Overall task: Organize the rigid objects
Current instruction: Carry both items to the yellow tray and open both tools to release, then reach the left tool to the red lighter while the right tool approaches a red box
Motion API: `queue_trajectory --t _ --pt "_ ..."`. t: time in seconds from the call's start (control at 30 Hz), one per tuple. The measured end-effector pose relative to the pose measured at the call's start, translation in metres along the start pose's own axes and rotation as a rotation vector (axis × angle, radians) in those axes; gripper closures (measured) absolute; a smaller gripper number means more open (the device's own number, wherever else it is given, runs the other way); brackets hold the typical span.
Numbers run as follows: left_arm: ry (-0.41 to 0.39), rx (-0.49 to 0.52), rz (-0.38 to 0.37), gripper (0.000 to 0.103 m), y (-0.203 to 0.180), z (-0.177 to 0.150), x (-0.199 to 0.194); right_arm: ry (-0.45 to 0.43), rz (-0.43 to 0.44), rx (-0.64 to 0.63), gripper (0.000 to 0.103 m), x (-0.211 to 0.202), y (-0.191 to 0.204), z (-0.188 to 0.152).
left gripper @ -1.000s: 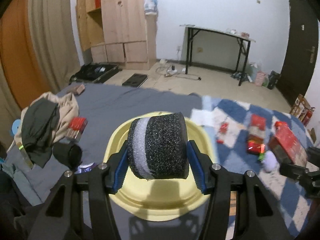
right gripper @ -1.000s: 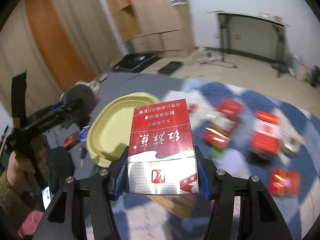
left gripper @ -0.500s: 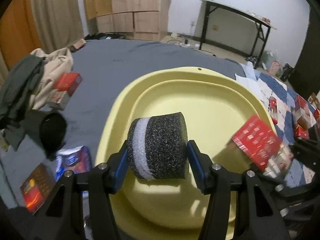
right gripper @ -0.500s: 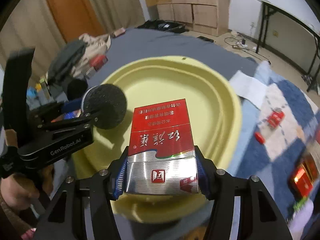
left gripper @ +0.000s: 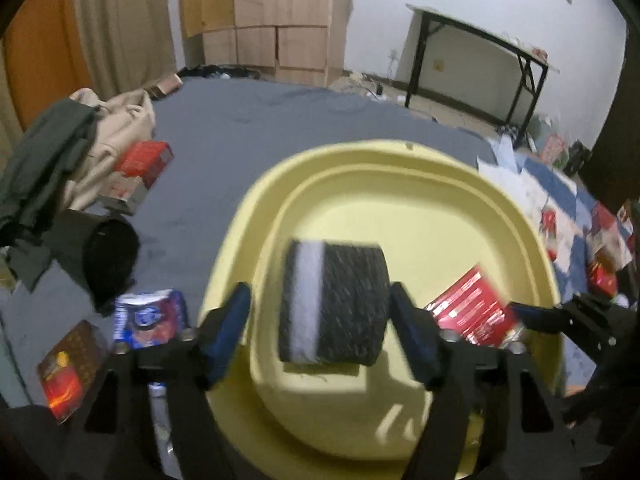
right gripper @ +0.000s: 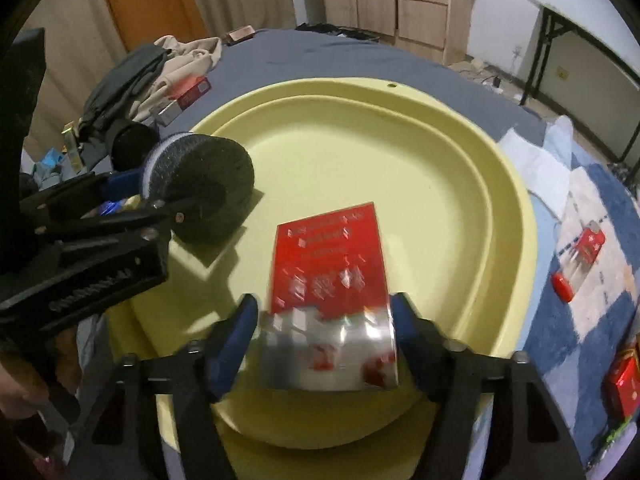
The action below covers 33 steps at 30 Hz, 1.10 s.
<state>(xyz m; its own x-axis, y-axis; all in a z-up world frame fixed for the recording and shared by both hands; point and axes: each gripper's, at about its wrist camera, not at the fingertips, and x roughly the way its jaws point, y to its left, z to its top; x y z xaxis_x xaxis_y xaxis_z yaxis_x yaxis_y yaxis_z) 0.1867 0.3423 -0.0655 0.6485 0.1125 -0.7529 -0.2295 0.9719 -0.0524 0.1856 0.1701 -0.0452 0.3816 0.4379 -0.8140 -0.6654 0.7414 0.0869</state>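
Observation:
A wide yellow basin [left gripper: 360, 168] lies on the grey bedding under both grippers. My left gripper [left gripper: 320, 300] hangs over its near side with jaws opening. The black foam roll with a white band [left gripper: 336, 304] is between them, blurred, with a gap at each pad. In the right wrist view my right gripper [right gripper: 324, 312] is also opening. The red and silver cigarette box [right gripper: 328, 264] sits blurred and tilted between its blue pads, which no longer press it. The roll [right gripper: 204, 196] and the left gripper [right gripper: 160, 200] show at the left of the basin [right gripper: 400, 128].
Left of the basin lie a black cylinder [left gripper: 108, 256], a blue packet [left gripper: 152, 316], a dark red packet [left gripper: 68, 376] and a clothes pile [left gripper: 60, 152] with a red box [left gripper: 144, 160]. Several red boxes [right gripper: 584, 248] lie on the blue checked blanket at the right.
Both grippers came down over the basin, then their jaws spread. The foam roll and the red box, gripped before, are now loose and blurred between the pads.

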Motion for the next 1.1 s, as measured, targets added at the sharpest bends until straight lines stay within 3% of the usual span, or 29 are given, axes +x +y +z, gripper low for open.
queue_trajectory --t 0.07,0.27,0.43,0.67,0.9,1.0,1.1 --pt "-0.038 0.001 0.015 0.018 -0.002 0.006 -0.02 -0.039 -0.008 -0.01 0.006 -0.022 0.004 -0.005" --pt "-0.104 0.023 -0.02 0.0 -0.038 0.028 -0.082 -0.143 -0.022 0.058 0.002 -0.111 -0.002 -0.03" --pt "-0.182 0.08 -0.079 0.0 -0.094 0.038 -0.144 -0.226 -0.106 0.127 0.0 -0.206 -0.026 -0.077" --pt "-0.231 0.195 -0.174 0.0 -0.185 0.028 -0.2 -0.278 -0.25 0.255 0.0 -0.317 -0.084 -0.181" --pt "-0.143 0.275 -0.228 0.0 -0.24 0.01 -0.177 -0.249 -0.303 0.418 0.0 -0.35 -0.136 -0.252" --pt "-0.098 0.287 -0.248 0.0 -0.247 0.005 -0.149 -0.24 -0.297 0.465 0.0 -0.345 -0.154 -0.258" --pt "-0.048 0.328 -0.199 0.0 -0.252 0.004 -0.109 -0.225 -0.291 0.507 0.0 -0.327 -0.175 -0.261"
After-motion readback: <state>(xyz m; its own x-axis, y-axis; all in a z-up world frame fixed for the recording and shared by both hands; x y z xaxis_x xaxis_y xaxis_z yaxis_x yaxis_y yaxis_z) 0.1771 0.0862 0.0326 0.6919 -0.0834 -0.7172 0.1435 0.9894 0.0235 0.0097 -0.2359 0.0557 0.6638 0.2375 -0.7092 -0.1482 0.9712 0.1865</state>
